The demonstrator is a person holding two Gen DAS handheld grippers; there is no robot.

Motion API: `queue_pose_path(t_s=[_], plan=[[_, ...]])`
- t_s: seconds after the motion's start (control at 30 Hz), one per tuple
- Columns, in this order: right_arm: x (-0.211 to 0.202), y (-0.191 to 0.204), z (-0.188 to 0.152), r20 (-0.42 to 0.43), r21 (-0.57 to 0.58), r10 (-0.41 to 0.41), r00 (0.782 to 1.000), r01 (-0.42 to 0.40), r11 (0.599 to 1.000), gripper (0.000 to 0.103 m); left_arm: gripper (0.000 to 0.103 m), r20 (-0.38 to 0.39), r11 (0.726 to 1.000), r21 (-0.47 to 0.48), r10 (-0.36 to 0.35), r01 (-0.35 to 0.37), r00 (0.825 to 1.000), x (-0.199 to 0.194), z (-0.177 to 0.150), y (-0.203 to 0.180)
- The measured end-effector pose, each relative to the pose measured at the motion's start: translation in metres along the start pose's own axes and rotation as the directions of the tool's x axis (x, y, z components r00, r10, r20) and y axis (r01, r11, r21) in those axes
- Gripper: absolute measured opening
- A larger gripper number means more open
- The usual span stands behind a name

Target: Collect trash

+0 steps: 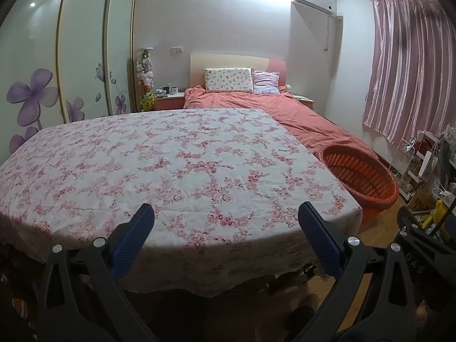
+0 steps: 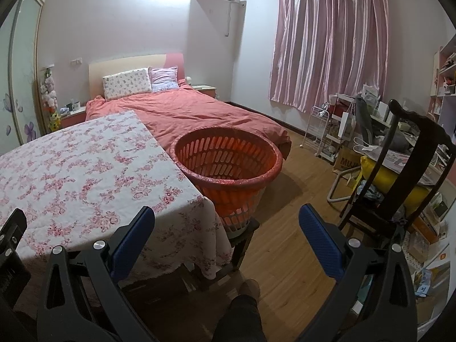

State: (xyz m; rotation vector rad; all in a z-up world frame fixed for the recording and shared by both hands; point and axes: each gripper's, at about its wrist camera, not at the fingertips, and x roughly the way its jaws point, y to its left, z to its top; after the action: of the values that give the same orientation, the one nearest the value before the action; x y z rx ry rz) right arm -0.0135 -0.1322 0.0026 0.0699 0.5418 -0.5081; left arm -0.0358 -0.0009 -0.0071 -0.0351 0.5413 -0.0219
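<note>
1. Left wrist view: your left hand-held gripper (image 1: 225,216) hangs over the near edge of the desk (image 1: 171,156), its jaws spread wide with nothing between them. No trash shows anywhere on the floral cloth from here, so either you have not started picking or the collecting is done; these views cannot say which.
2. Still in this view, the orange basket (image 1: 362,176) stands just beside the desk's right edge, in front of the bed (image 1: 285,108). Its inside is only partly visible here.
3. Right wrist view: your right hand-held gripper (image 2: 226,216) is likewise wide open and holds nothing, hovering off the desk's (image 2: 85,165) near right corner, above the floor (image 2: 290,228).
4. The basket (image 2: 228,156) sits on a low stool (image 2: 242,236), touching the cloth's edge. What you can see of its inside looks empty.
5. Your next move calls for finding trash first; the cluttered chair (image 2: 399,171) area at right is a likelier place to look.
</note>
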Motion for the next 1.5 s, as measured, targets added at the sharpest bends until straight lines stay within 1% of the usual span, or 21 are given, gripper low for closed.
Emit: queue_pose_path(t_s=[0.47,1.5], plan=[[-0.0011,0.0007,0.0031,0.004,0.002,0.006,1.0,-0.006,1.0,0.1,0.099,0.016,1.0,-0.002,-0.012,0.012,1.0,-0.006,0.0027,-0.0028],[-0.0018,0.0011,0.0037,0.003,0.006,0.009,1.0,-0.009,1.0,0.1,0.099,0.015,1.0,0.004,-0.019,0.019,1.0,-0.0071,0.0033,-0.0042]])
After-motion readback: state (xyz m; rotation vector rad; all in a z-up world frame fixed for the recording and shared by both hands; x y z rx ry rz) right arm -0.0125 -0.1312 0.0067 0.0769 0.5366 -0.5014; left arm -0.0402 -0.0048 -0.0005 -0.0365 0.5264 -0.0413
